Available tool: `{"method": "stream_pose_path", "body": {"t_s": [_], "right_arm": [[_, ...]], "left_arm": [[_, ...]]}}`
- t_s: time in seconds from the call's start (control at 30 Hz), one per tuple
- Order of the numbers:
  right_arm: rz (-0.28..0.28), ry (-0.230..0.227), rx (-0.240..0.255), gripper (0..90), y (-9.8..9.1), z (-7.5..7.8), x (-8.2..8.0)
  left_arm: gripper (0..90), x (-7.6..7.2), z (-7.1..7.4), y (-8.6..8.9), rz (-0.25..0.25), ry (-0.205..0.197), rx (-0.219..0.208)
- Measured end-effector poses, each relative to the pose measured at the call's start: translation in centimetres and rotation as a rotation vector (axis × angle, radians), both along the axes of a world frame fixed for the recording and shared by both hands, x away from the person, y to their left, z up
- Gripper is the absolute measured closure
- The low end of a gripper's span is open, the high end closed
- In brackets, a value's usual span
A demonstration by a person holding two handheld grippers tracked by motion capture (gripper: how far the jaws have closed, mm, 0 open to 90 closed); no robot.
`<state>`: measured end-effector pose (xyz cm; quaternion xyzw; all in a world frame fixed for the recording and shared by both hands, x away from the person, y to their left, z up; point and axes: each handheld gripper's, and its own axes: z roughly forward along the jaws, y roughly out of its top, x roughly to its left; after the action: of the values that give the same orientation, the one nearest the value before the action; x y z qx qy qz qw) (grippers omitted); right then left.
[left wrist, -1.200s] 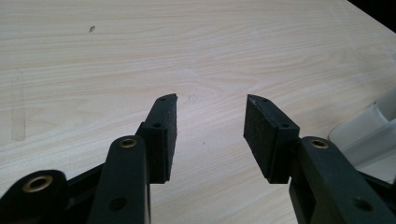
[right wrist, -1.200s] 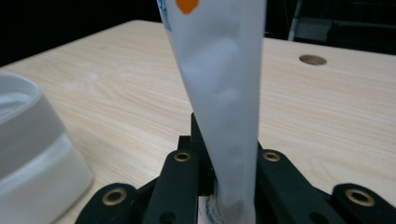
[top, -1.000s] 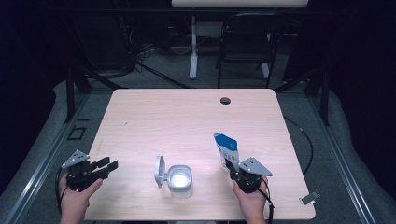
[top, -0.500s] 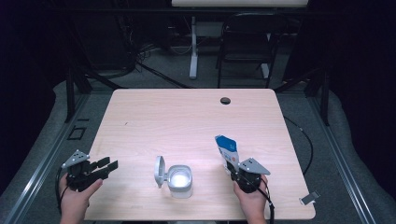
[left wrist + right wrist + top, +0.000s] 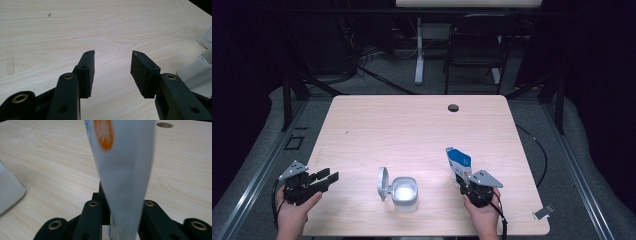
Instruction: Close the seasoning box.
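Note:
A blue and white pouch (image 5: 459,164) stands upright at the table's front right, between the jaws of my right gripper (image 5: 465,182). In the right gripper view the pouch (image 5: 125,170) is blurred and fills the gap of the right gripper (image 5: 122,197). Those jaws have just been opening, with the pouch still touching both. A white container (image 5: 405,193) with its flip lid (image 5: 383,182) raised sits at front centre. My left gripper (image 5: 331,177) rests open at front left with nothing between its jaws. In its own view the left gripper (image 5: 112,65) shows bare wood in its gap.
The wooden table (image 5: 412,130) has a dark cable hole (image 5: 453,107) near its far edge. The container's corner (image 5: 200,70) shows right of the left jaws. A chair (image 5: 477,50) and a desk leg stand on the floor beyond the table.
The pouch and right gripper have shifted slightly right and toward the front edge. The left gripper has stayed where it was.

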<state>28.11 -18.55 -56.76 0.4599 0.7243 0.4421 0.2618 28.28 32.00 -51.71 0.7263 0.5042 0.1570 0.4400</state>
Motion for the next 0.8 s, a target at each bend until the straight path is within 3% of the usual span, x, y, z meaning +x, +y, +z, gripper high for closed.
{"method": "stream_pose_path", "body": {"t_s": [0.1,0.2,0.23,0.8], "right_arm": [[0.002,-0.008,-0.017,71.3,-0.2,-0.1,-0.1],[0.010,-0.006,0.009,67.4,-0.5,-0.1,-0.2],[0.017,-0.019,0.003,61.5,-0.7,-0.1,-0.4],[0.036,-0.033,0.018,47.8,-1.0,0.5,-1.4]], "left_arm": [[54.9,0.0,0.0,0.1,0.003,-0.003,-0.006],[54.9,0.0,0.0,0.1,0.005,0.000,-0.003],[54.9,0.0,0.0,0.1,0.004,0.001,-0.002],[54.5,-0.1,0.2,0.0,0.003,-0.012,-0.013]]}}
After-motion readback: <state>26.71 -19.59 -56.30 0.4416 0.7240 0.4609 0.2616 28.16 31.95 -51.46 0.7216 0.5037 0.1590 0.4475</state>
